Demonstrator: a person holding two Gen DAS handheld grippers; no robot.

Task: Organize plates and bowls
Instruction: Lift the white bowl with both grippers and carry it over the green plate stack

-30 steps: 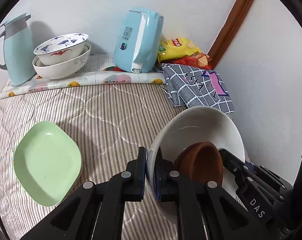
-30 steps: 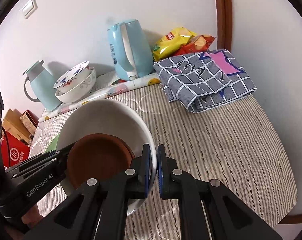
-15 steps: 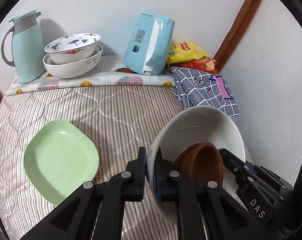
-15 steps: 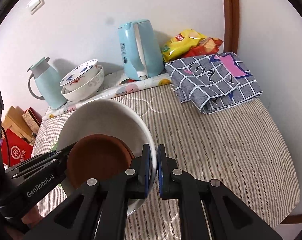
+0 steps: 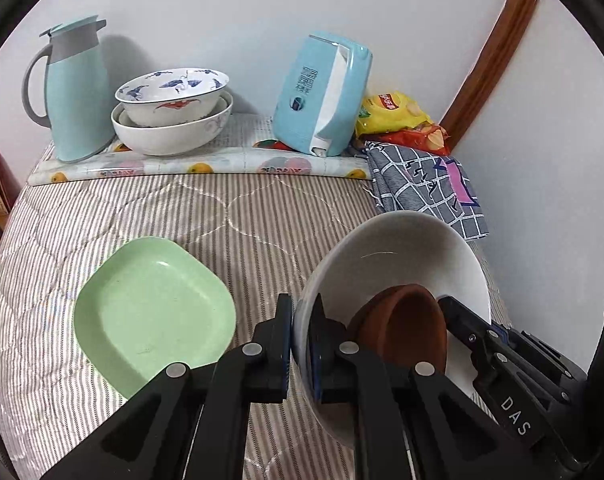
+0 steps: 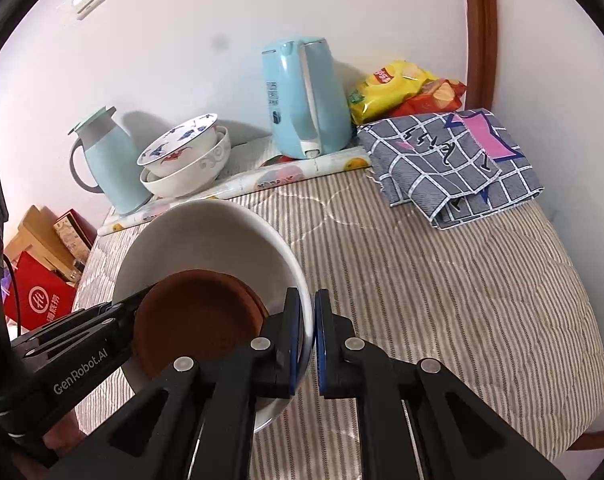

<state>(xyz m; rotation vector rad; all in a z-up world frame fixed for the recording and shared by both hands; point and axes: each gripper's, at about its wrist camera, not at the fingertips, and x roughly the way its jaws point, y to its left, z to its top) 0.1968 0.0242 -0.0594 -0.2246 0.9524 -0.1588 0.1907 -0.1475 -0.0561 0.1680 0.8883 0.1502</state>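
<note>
left gripper (image 5: 301, 340) and right gripper (image 6: 314, 336): jaws clamped on opposite rims of white bowl (image 5: 402, 248) | risk: tilt slides loose brown dish (image 6: 198, 320) out; uneven pull slips rim

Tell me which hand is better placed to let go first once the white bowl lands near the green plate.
Probably the right tool. The green plate lies beside the left tool, which grips the white bowl rim nearest it and could steady the bowl.
</note>
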